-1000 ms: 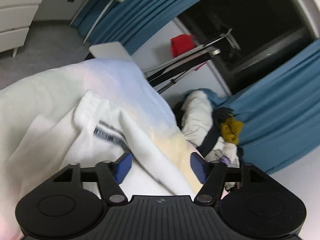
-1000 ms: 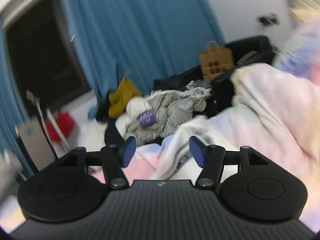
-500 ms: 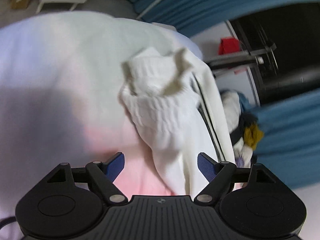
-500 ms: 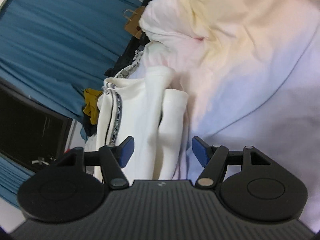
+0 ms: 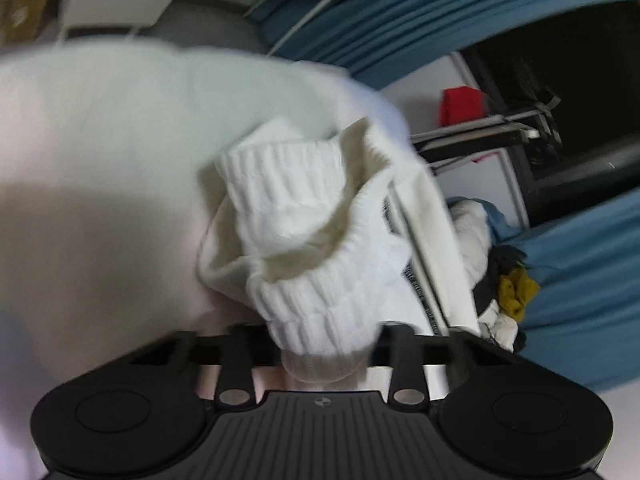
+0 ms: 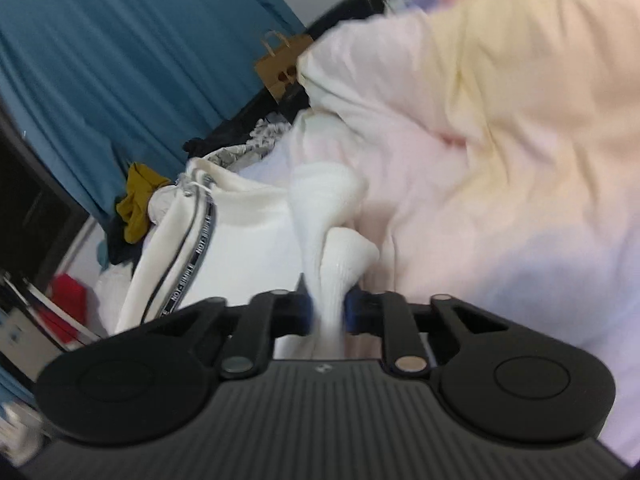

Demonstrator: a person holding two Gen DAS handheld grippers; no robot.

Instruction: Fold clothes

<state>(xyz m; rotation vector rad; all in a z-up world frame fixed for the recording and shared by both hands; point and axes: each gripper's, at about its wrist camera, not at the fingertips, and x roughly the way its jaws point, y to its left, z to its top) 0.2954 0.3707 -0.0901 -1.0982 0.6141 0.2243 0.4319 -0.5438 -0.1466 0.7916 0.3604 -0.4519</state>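
Observation:
A white knit garment with ribbed cuffs and a black lettered stripe lies on a pastel bedspread (image 6: 500, 140). In the left wrist view its ribbed hem (image 5: 320, 264) bunches up right at my left gripper (image 5: 324, 344); the cloth covers the fingertips, and the jaws stand close around it. In the right wrist view my right gripper (image 6: 328, 312) is shut on a ribbed fold of the same garment (image 6: 336, 256). The striped body (image 6: 240, 240) lies to the left.
A pile of other clothes with a mustard piece (image 6: 138, 200) lies past the garment. Blue curtains (image 6: 120, 60) and a dark window stand behind. A brown paper bag (image 6: 280, 68), a red item (image 5: 460, 104) and a white drawer unit (image 5: 120, 4) sit around.
Both grippers moved in onto the white garment. The right jaws went from open to shut on a ribbed fold; the left jaws narrowed around the ribbed hem.

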